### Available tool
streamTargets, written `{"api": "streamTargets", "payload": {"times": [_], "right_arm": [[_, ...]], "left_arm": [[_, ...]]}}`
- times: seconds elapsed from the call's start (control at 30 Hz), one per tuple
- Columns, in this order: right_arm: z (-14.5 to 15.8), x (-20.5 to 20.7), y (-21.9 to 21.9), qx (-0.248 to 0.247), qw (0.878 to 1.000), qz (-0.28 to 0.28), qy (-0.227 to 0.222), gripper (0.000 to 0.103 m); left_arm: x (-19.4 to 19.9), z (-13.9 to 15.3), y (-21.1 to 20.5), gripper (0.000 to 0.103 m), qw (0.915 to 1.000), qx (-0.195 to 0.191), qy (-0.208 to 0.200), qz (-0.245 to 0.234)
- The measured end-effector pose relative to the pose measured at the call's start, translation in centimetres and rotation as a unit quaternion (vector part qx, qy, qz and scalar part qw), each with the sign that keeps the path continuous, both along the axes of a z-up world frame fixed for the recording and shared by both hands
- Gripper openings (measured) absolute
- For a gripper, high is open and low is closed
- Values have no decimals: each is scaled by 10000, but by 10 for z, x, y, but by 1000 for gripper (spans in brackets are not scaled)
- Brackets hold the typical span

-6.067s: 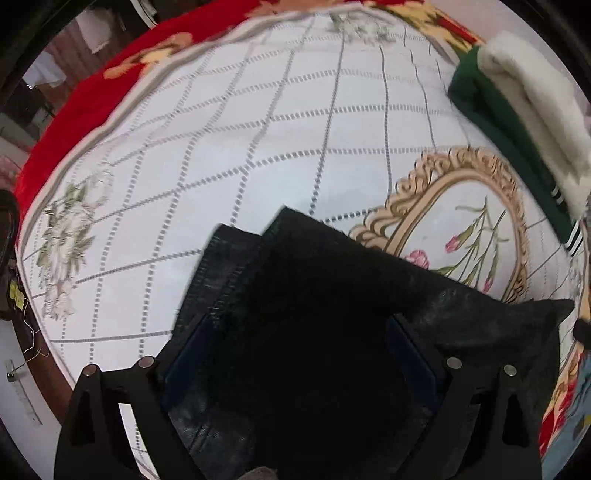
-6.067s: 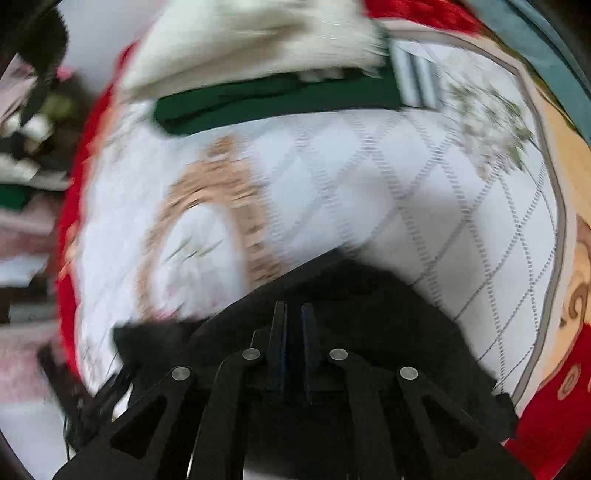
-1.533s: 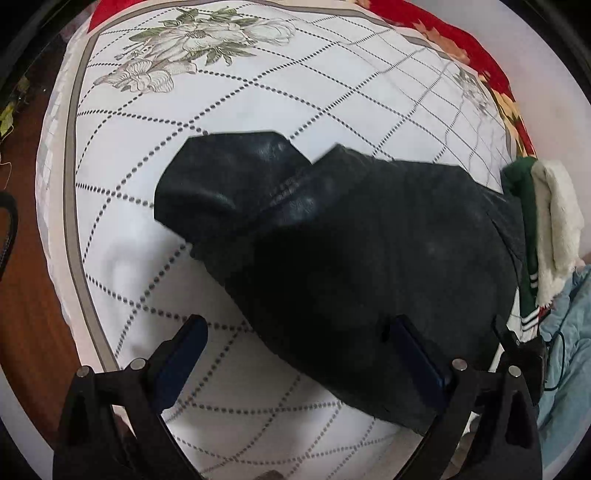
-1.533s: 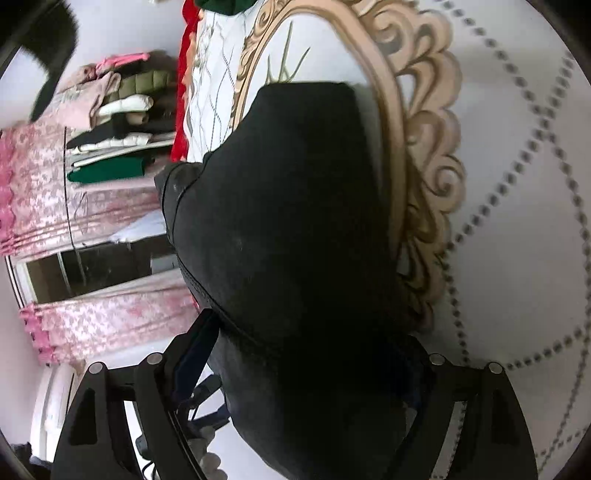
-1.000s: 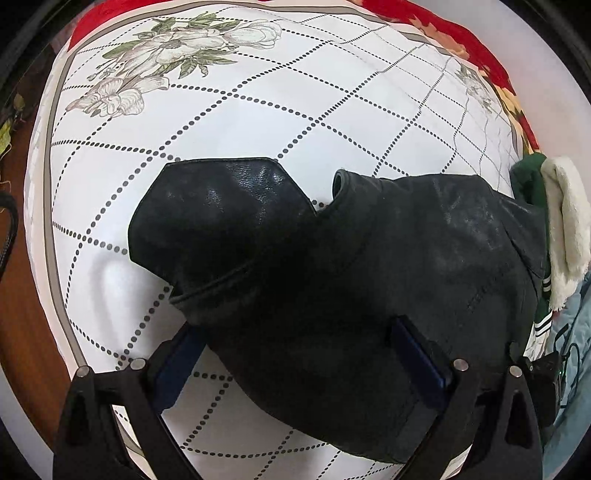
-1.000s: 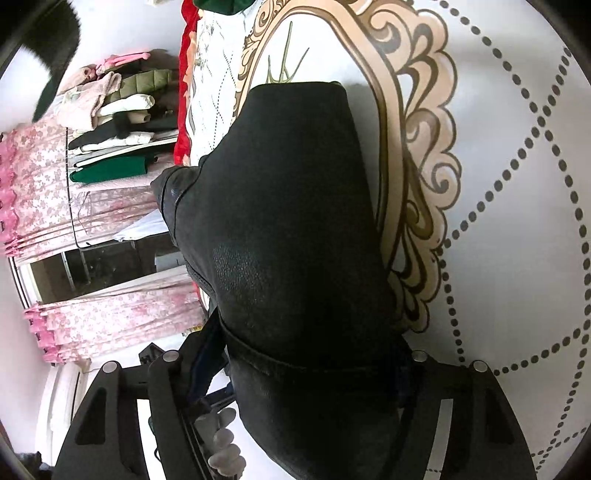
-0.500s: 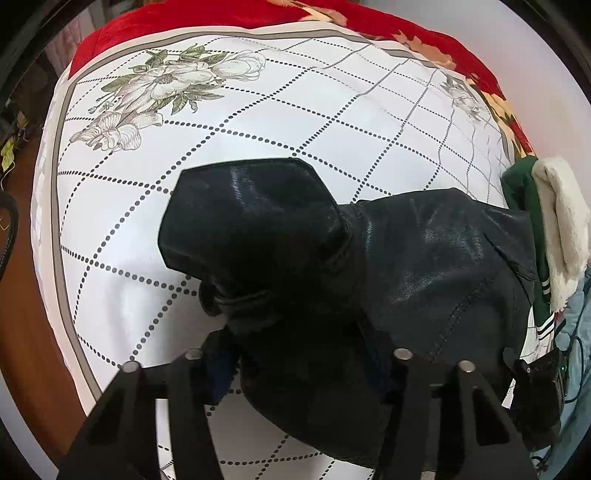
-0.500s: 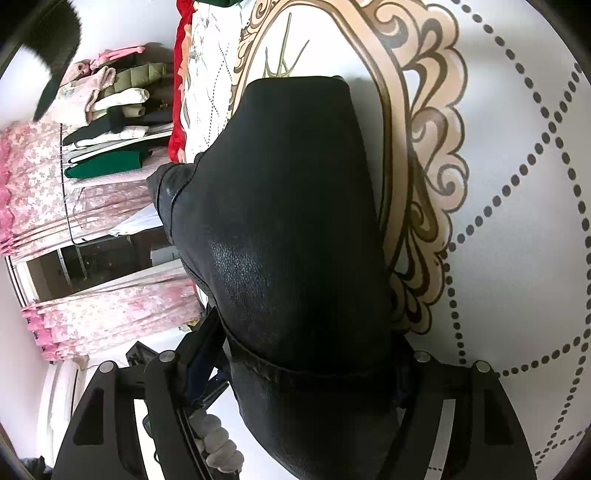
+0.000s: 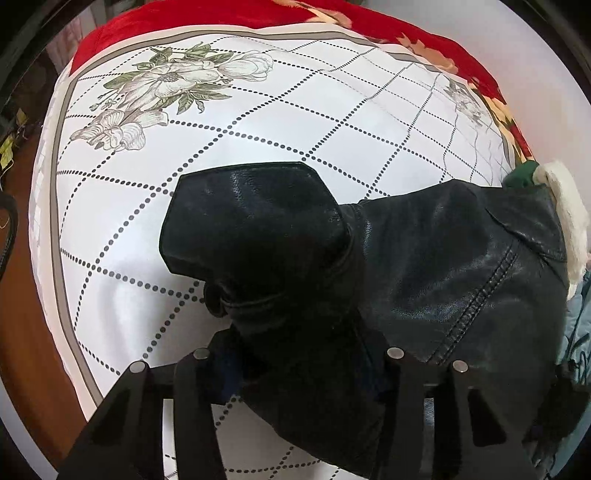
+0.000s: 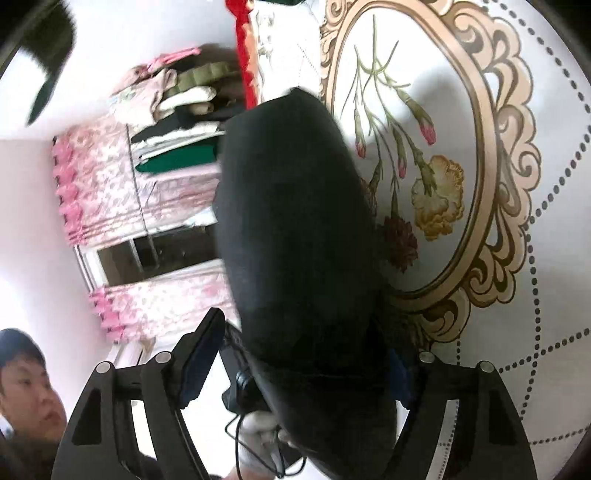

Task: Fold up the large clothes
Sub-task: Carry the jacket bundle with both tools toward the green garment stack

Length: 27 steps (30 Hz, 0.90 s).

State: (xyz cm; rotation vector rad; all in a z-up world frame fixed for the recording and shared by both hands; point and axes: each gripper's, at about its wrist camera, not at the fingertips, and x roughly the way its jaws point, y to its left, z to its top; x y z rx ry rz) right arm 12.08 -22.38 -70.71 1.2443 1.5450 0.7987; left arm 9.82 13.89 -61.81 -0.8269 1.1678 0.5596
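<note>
A black leather jacket [image 9: 443, 280] lies on a bed covered by a smooth white sheet [image 9: 258, 122] printed with a dotted diamond grid, pale flower sprays and a scrolled gold oval frame [image 10: 491, 177] around carnations. The leather is grainy and faintly glossy, with a raised double-stitched seam running down one panel; a sleeve or flap [image 9: 255, 229] is folded over into a blunt, angular shape, and its rolled edge bunches into thick creases. The left claw [image 9: 295, 354] has just closed and now pinches that bunched leather between its dark pads. The right claw [image 10: 306, 354] has been opening; its matte black fingers stand spread on either side of a rounded, bulging fold of the jacket [image 10: 295, 221], and the left finger's pad [image 10: 201, 354] is clear of the leather. A plush red blanket [image 9: 207, 18] edges the sheet, and fluffy cream fleece [image 9: 569, 206] sits beside the jacket's far end. Folded clothes [image 10: 177, 107] are stacked beyond pink curtains [image 10: 107, 177].
</note>
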Motion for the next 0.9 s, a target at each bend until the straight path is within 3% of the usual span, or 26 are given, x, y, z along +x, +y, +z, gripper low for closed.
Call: {"api": "streamTargets", "payload": {"times": [0.1,0.13,0.17,0.23,0.3,0.4,0.6,0.9], "right_arm": [[-31,1,14,-1030,9938,326,244,89],[-34,4,22,-1216,9913,479,161,89],[-30,7,30,-1218,9910,553,29,97],[-18,12,43,-1311,9886,707,-209,93],[-12,12,43,-1225,9907,552,-234,58],[5,9,50,-1244,9907,428,-338,51],[37,10,56,-1230,9916,119,-372,45],[120,44,78,-1246,9885,0,-860,43]], "left_arm": [[3,1,-7,46,9998,-19,-80,-165],[6,3,-10,46,9997,97,-35,-227],[7,4,-11,46,9995,162,-16,-265],[7,6,-5,46,9994,272,-8,-219],[6,9,5,45,9996,236,-81,-153],[7,14,13,44,9996,212,-98,-177],[10,38,19,41,9985,235,-261,-427],[43,92,35,41,9938,265,-691,-831]]}}
